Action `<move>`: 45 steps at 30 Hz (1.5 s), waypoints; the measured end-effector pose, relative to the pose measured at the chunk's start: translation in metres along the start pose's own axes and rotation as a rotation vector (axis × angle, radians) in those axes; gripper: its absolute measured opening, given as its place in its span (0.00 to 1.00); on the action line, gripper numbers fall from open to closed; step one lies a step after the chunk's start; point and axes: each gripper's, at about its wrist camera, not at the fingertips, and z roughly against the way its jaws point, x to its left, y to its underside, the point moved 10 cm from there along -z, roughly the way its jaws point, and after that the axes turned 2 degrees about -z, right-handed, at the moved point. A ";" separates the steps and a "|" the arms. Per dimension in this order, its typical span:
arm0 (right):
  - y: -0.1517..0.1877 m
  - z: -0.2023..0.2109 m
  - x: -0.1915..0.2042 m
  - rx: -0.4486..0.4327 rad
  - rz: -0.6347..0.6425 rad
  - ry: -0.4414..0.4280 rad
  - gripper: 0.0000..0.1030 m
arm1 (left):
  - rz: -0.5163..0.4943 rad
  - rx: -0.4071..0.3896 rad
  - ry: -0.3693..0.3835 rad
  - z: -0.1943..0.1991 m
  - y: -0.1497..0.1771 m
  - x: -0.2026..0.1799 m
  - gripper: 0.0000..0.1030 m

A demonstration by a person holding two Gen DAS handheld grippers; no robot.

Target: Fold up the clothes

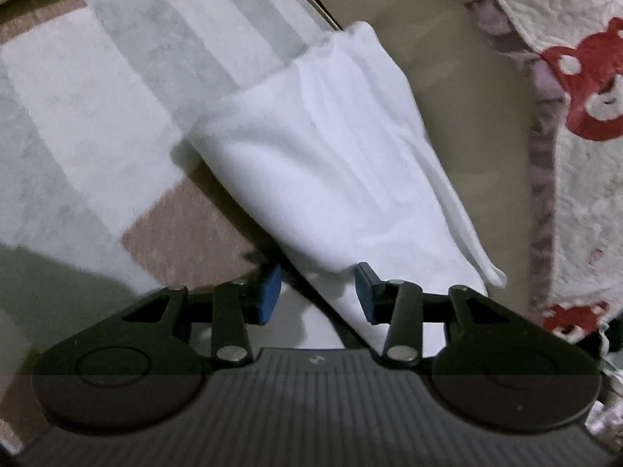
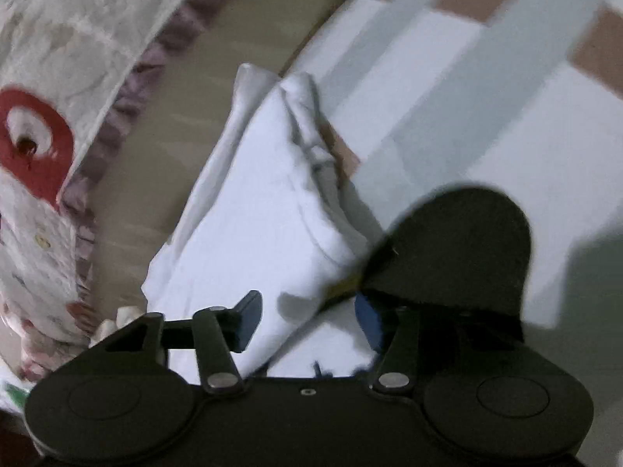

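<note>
White garment [image 1: 331,179] is folded into a long narrow bundle; it lies diagonally, half on the checked blanket [image 1: 89,116] and half over the blanket's edge onto the plain tan surface [image 1: 459,89]; far end is narrow and bunched, near end wider with layered edges showing at its right side; in the right wrist view the same garment [image 2: 253,210] shows a creased seam along its right flank and a thin rolled edge on its left.

Left gripper [image 1: 317,295]: jaws apart, blue pads [image 1: 270,294] clear of each other, nothing pinched; near end of the garment sits between and just past the fingertips; right pad overlaps the cloth in the view, contact cannot be told.

Right gripper [image 2: 307,319]: jaws spread, released, left pad [image 2: 249,321] over the garment's near end, cloth visible in the gap; right pad mostly hidden by a dark rounded object [image 2: 459,249] just ahead of it, blurred, identity unclear; a yellowish strip at that object's lower left edge, also unclear.

Surroundings: blanket is white, pale grey-green and brown squares; beyond the tan surface, a quilted white cover [image 1: 584,124] with red bear prints and a mauve ruffled border; same cover [image 2: 43,116] at the left of the right wrist view; both views motion-blurred.
</note>
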 end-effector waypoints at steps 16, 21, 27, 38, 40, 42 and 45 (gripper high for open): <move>-0.030 0.026 0.021 -0.162 0.277 0.137 0.03 | 0.090 -0.159 0.091 0.022 -0.052 0.010 0.06; -0.014 0.005 0.013 -0.098 0.440 0.240 0.04 | 0.131 -0.081 -0.034 0.009 -0.038 0.028 0.08; -0.015 0.010 -0.005 -0.106 0.355 0.235 0.27 | 0.131 -0.094 -0.027 -0.005 -0.047 0.034 0.12; -0.009 -0.006 -0.004 -0.035 0.199 0.122 0.52 | 0.012 -0.076 0.019 -0.018 -0.044 0.011 0.43; -0.018 -0.014 -0.003 -0.061 0.186 0.130 0.53 | -0.074 -0.081 -0.008 -0.020 -0.045 0.006 0.44; -0.025 -0.022 0.001 -0.085 0.205 0.170 0.53 | -0.168 -0.094 -0.040 -0.022 -0.047 0.001 0.44; -0.025 -0.034 0.010 -0.104 0.295 0.246 0.48 | -0.226 -0.115 -0.079 -0.027 -0.046 -0.001 0.07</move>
